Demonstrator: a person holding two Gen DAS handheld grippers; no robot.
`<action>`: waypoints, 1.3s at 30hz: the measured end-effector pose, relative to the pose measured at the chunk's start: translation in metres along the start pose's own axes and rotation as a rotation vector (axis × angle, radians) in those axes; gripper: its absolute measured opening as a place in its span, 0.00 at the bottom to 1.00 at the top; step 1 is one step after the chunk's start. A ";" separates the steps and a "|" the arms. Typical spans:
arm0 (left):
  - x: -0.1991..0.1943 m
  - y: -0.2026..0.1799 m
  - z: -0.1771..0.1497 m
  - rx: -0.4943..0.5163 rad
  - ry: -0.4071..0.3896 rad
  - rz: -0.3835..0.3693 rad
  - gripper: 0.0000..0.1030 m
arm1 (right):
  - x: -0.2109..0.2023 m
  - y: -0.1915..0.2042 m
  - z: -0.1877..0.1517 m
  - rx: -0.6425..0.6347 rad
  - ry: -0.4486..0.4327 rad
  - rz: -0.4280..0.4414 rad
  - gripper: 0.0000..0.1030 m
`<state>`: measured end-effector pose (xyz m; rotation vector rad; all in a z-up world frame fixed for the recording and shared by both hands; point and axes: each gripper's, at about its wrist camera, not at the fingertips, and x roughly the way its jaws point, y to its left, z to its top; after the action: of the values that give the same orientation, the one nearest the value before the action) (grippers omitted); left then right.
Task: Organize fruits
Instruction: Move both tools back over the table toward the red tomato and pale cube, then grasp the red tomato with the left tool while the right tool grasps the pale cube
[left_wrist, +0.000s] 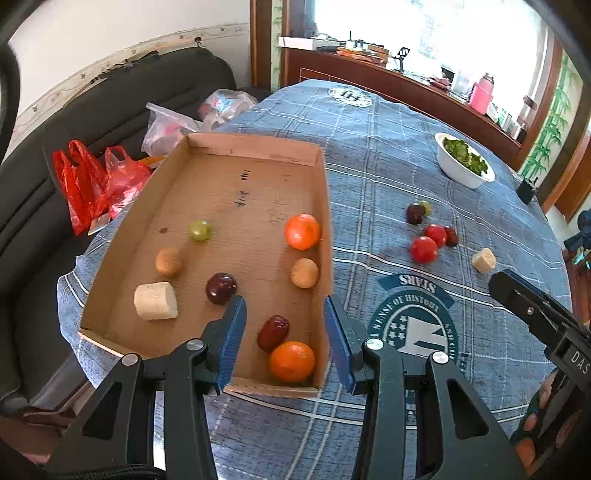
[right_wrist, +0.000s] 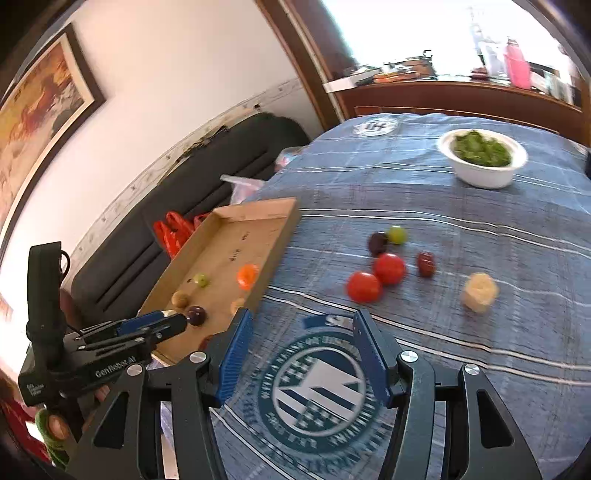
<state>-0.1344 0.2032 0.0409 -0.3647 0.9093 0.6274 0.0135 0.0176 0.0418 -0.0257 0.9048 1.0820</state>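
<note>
A shallow cardboard tray (left_wrist: 251, 142) holds two oranges (left_wrist: 302, 231), a green grape (left_wrist: 199, 230), a dark plum (left_wrist: 221, 288), a red date (left_wrist: 273, 332), two brown round fruits (left_wrist: 168, 261) and a pale cylinder piece (left_wrist: 156, 301). My left gripper (left_wrist: 285, 301) hangs open over the tray's near right corner with nothing between its fingers. On the cloth to the right lie two tomatoes (right_wrist: 364, 286), a date (right_wrist: 425, 264), a plum (right_wrist: 377, 243), a grape (right_wrist: 396, 234) and a pale chunk (right_wrist: 479, 291). My right gripper (right_wrist: 303, 315) stands open and empty above the cloth emblem, short of those fruits.
A white bowl of greens (right_wrist: 482, 158) stands at the far right of the blue checked tablecloth (right_wrist: 461, 369). A dark sofa with red plastic bags (left_wrist: 88, 184) lies beyond the tray's left side. A wooden sideboard (left_wrist: 406, 88) with a pink bottle runs behind the table.
</note>
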 end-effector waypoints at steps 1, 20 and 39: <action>-0.001 -0.002 -0.001 0.003 0.000 -0.003 0.40 | -0.003 -0.004 -0.002 0.008 -0.003 -0.007 0.56; 0.000 -0.061 -0.009 0.103 0.041 -0.094 0.40 | -0.041 -0.072 -0.028 0.143 -0.024 -0.108 0.57; 0.032 -0.100 0.008 0.117 0.100 -0.287 0.45 | -0.041 -0.091 -0.031 0.177 -0.023 -0.163 0.57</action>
<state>-0.0502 0.1422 0.0225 -0.4146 0.9628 0.2935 0.0579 -0.0721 0.0120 0.0585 0.9577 0.8468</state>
